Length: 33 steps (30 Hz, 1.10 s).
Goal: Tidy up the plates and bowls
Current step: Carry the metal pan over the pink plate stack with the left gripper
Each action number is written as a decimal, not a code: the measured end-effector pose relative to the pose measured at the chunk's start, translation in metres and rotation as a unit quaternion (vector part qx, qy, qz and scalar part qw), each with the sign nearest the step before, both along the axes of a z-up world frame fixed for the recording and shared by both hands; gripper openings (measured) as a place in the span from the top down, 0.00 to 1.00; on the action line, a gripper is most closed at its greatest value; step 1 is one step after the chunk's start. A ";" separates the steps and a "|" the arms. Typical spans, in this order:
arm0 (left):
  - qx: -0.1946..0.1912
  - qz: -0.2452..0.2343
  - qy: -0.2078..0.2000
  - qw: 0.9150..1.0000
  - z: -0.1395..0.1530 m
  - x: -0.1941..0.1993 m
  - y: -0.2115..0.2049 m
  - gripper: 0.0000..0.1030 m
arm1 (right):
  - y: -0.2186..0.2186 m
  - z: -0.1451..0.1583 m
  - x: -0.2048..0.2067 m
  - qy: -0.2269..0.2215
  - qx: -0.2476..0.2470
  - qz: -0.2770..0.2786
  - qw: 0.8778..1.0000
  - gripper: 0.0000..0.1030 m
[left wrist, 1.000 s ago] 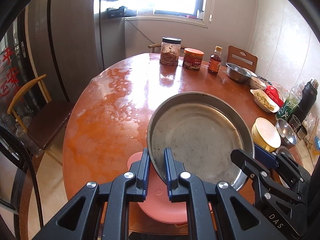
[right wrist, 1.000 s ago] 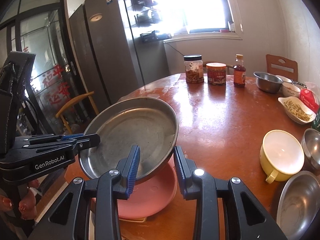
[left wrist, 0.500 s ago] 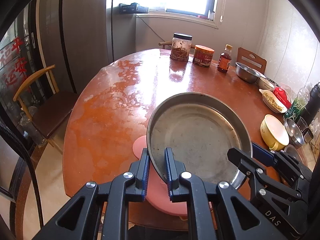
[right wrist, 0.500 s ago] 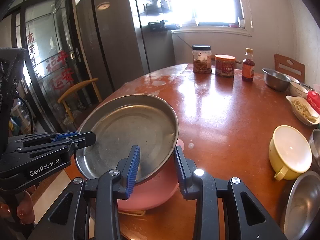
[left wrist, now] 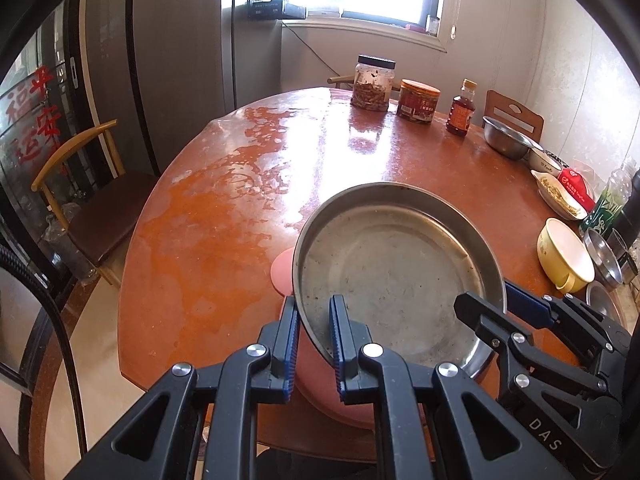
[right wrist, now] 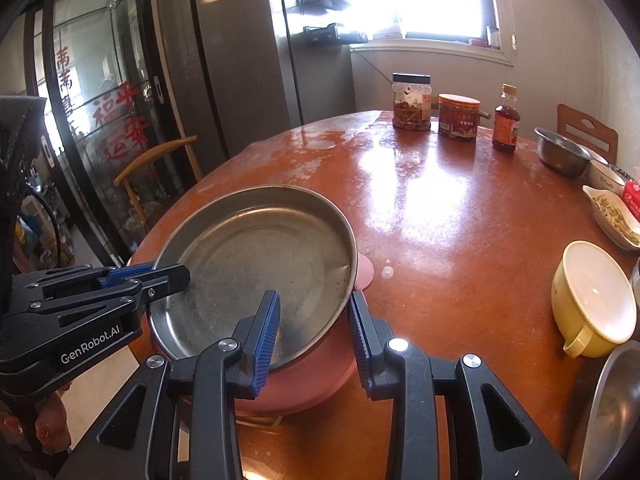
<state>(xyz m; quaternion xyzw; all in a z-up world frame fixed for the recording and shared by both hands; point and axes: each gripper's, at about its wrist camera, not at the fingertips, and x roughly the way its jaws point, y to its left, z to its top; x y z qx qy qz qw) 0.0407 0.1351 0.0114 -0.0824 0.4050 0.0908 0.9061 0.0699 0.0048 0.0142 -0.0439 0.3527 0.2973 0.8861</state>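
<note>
A large round steel plate (left wrist: 392,272) hangs slightly tilted just above a pink plate (left wrist: 282,272) at the near edge of the round table (right wrist: 460,208). My left gripper (left wrist: 314,340) is shut on the steel plate's near-left rim, one pad inside and one outside. My right gripper (right wrist: 314,332) is shut on the opposite rim of the steel plate (right wrist: 256,256), its blue pads on either side of the sloped wall. The pink plate (right wrist: 312,380) shows beneath, mostly covered. Each gripper appears in the other's view: the right gripper (left wrist: 500,304) and the left gripper (right wrist: 160,274).
A yellow bowl (right wrist: 592,296) and another steel plate (right wrist: 616,412) sit to the right. Farther back are a steel bowl (right wrist: 560,156), a dish of food (right wrist: 616,216), two jars (right wrist: 412,102) and a sauce bottle (right wrist: 505,120). A chair (left wrist: 80,184) stands left of the table.
Both grippers have sunk together with the steel plate, bringing it closer over the pink plate, which is now more covered. Neither grip has changed.
</note>
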 end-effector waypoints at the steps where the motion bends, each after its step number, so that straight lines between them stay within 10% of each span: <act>1: 0.001 0.000 0.000 1.000 -0.001 0.000 0.000 0.86 | 0.001 -0.001 0.000 0.000 -0.002 0.000 1.000 0.65; 33: 0.003 0.005 0.010 1.000 -0.016 0.000 -0.005 0.85 | 0.003 -0.014 -0.006 -0.015 -0.027 0.013 0.999 0.62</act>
